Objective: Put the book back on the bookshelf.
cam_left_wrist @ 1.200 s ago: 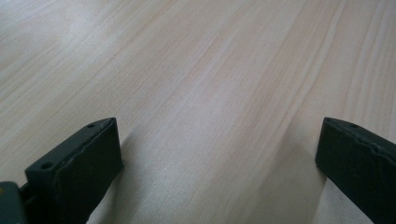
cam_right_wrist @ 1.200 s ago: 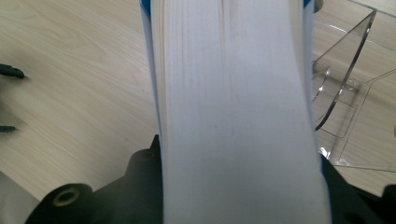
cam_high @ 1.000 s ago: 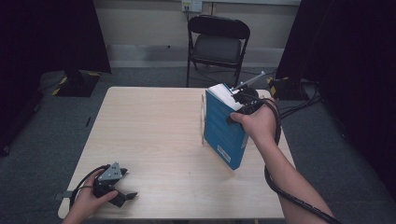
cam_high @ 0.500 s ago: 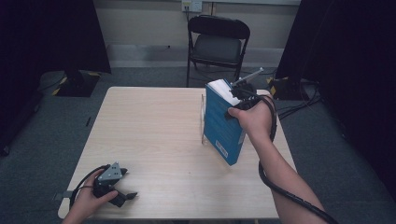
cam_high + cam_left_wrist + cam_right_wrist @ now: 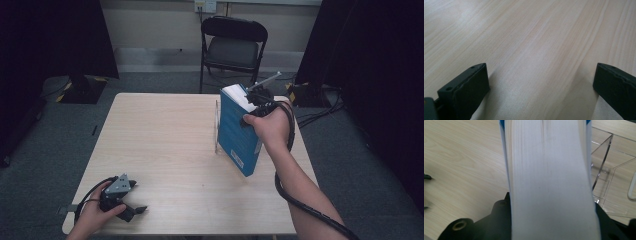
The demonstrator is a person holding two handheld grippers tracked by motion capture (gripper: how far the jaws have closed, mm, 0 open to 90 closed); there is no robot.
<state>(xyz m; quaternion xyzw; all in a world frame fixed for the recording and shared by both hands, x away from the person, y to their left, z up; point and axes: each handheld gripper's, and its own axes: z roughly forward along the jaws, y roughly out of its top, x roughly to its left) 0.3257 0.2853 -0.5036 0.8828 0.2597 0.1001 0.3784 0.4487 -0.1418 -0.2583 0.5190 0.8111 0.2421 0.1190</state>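
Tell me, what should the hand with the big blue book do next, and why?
Probably lower the thick blue book gently toward the clear plastic stand beside it. The right tool grips it tilted above the pale wooden table, so it isn't resting yet.

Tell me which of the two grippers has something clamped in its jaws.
The right gripper, shut on the blue book. The left gripper rests open on the table.

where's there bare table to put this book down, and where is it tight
Most of the table is bare: the whole stretch between the blue book in the right gripper and the left gripper at the near left corner. It is crowded only at the right, where the clear stand sits beside the book.
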